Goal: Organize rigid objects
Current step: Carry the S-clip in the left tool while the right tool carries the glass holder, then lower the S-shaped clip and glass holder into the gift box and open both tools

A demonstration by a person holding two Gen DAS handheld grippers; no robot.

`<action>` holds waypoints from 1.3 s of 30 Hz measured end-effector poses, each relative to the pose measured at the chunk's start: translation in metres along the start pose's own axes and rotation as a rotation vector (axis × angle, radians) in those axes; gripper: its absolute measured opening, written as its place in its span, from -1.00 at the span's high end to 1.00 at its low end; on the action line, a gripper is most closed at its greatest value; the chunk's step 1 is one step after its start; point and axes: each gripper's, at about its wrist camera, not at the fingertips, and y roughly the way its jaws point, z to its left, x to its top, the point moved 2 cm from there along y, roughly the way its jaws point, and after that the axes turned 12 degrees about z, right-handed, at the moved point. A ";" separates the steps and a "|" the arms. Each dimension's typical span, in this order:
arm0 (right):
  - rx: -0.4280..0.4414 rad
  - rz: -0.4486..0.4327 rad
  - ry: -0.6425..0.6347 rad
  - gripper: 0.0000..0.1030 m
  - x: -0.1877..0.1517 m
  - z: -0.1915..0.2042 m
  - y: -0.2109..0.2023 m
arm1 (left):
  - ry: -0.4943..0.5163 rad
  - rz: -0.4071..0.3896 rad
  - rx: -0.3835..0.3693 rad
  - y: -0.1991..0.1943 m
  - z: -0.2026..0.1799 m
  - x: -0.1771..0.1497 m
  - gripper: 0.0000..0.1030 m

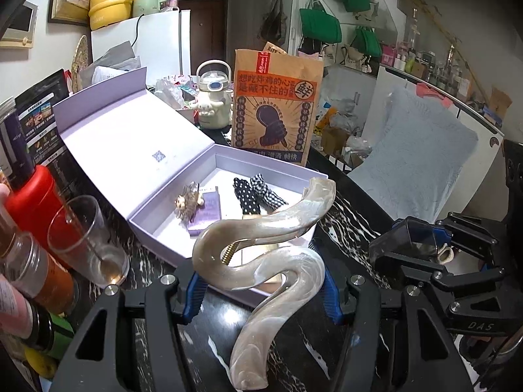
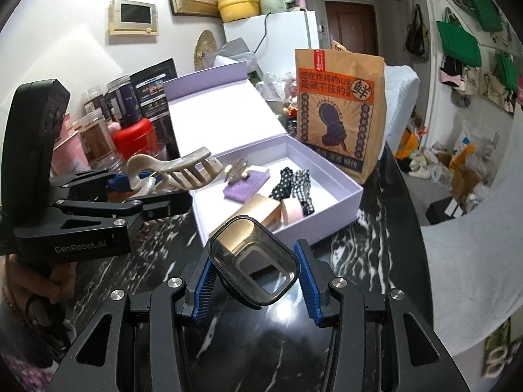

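So the left hand-held gripper [image 1: 261, 285] had its blue pads clamped on a big pearly hair claw [image 1: 261, 261], gripping it around the middle curve, with the toothed end sticking up over the near wall of the lavender box [image 1: 157, 232]; the right camera caught the same claw [image 2: 176, 168] from the side, teeth pointing toward the box. The right hand-held gripper [image 2: 256, 282] was closed on a dark, squarish see-through piece [image 2: 255, 263] with a rounded rim, can't really tell what it was, held just short of the box's near corner. Both sat above the black marbled bench [image 2: 376, 261]. The box [image 2: 346, 202] lay open, lid [image 1: 130, 137] flopped back toward the bench's far left side. Inside it were a purple card with a gold spiky clip [image 1: 189, 201] on it, two black-and-white bow clips [image 1: 258, 196], plus a gold block [image 2: 261, 210] and a pink roll [image 2: 292, 210] by the near wall. Behind the box stood a brown paper bag [image 1: 276, 104] and a cream kettle [image 1: 212, 98]. Along the bench's left edge were a red canister [image 1: 29, 192], a clear glass [image 1: 88, 241] and some jars [image 2: 96, 137].
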 end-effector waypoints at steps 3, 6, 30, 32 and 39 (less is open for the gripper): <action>0.003 -0.004 -0.007 0.11 0.010 -0.004 0.002 | -0.003 -0.005 0.006 0.002 0.003 0.008 -0.12; -0.002 -0.010 -0.015 0.11 0.021 -0.008 0.004 | -0.015 -0.009 0.008 0.006 0.007 0.017 -0.12; -0.023 -0.063 -0.045 0.11 0.112 -0.029 0.035 | -0.105 -0.048 0.113 0.043 0.046 0.096 -0.12; -0.027 -0.056 -0.053 0.11 0.115 -0.030 0.043 | -0.110 -0.054 0.141 0.049 0.047 0.099 -0.12; -0.026 -0.019 -0.049 0.11 0.122 -0.035 0.070 | -0.134 -0.030 0.179 0.076 0.053 0.104 -0.12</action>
